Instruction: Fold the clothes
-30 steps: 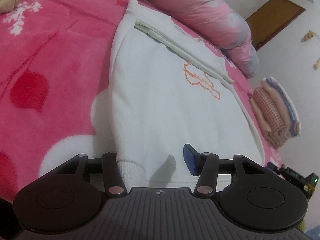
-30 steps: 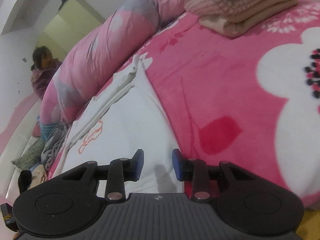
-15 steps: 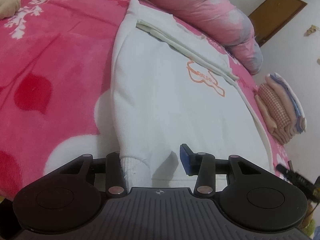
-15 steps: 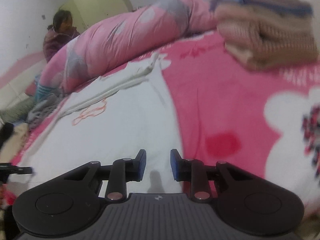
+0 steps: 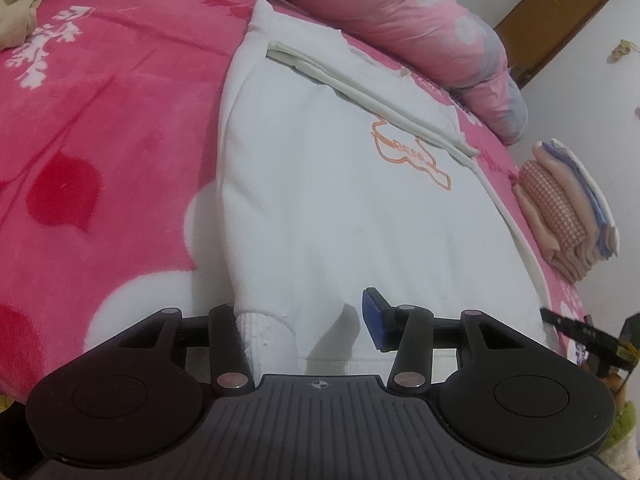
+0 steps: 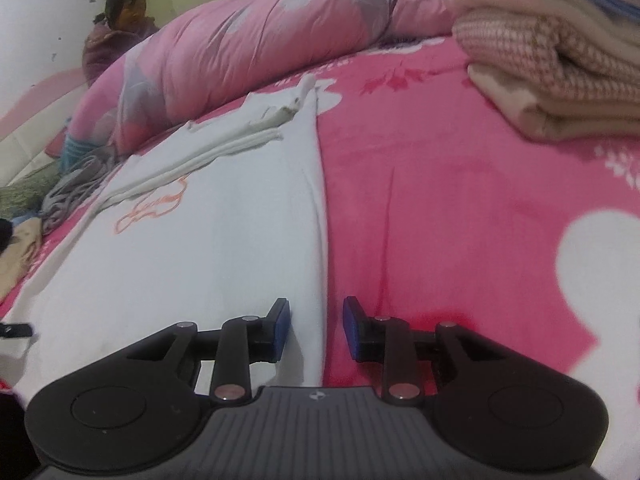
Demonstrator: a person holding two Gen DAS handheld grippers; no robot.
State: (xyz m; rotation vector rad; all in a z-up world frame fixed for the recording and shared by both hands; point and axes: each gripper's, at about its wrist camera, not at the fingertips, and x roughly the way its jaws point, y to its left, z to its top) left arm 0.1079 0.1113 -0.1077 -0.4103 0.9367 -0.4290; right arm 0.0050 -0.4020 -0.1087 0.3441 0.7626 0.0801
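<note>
The white sweatshirt (image 5: 328,208) lies flat on the pink bed (image 5: 100,128), its hem along the bed's near edge and its sleeves already folded across the chest, which suits a lift of the hem toward the collar. The left gripper (image 5: 308,320) sits at the hem's left corner: the ribbed cuff bunches against its left finger, while the blue-padded right finger stands clear, so the fingers are apart and easing wider. The right gripper (image 6: 316,328) straddles the sweatshirt's right edge, fingers apart and opening slightly, not pinching the cloth. A folded stack (image 6: 560,60) waits by the far corner. Compared with a second ago, the right view has rolled level and the left is unchanged.
</note>
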